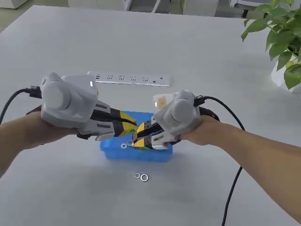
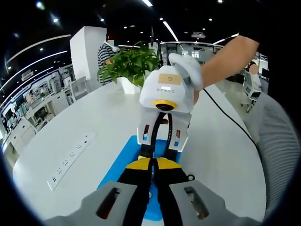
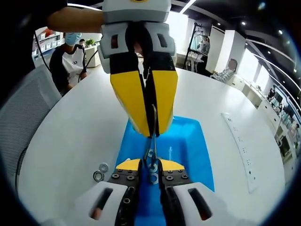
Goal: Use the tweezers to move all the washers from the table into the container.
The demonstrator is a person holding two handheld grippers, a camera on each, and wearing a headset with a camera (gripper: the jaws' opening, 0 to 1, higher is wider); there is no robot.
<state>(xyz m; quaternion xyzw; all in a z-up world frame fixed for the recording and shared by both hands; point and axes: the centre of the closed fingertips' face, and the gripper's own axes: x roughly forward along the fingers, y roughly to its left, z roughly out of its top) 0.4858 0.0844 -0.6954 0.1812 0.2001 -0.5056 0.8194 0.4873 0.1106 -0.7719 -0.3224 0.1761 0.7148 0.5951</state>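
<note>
Head view. Grey table (image 1: pixel 211 61). Blue container (image 1: pixel 160 154) near the front edge. The left gripper (image 1: pixel 135 125) and the right gripper (image 1: pixel 137 141) meet nose to nose above it, each held in a hand. One washer (image 1: pixel 123 146) lies inside the container. Two washers (image 1: pixel 140 176) lie side by side on the table just in front of it. A white power strip (image 1: pixel 129 79) lies behind, and a plant (image 1: pixel 282 42) stands at the far right.

Left gripper view. The left gripper's yellow-tipped jaws are pressed together on the tweezers (image 2: pixel 152 151), which run forward toward the right gripper (image 2: pixel 160 141) facing it, above the container (image 2: pixel 123 162).

Right gripper view. The left gripper (image 3: pixel 151 132) comes in from the top, jaws clamped on the tweezers (image 3: pixel 153 141). The tweezers' tips reach between the right gripper's (image 3: pixel 151 165) own jaws. Those jaws stand narrow, and I cannot tell whether they press the tweezers. A washer (image 3: pixel 154 178) lies on the container floor (image 3: pixel 188 150) at the tips. The two washers (image 3: pixel 100 172) lie on the table (image 3: pixel 70 141) to the left.
</note>
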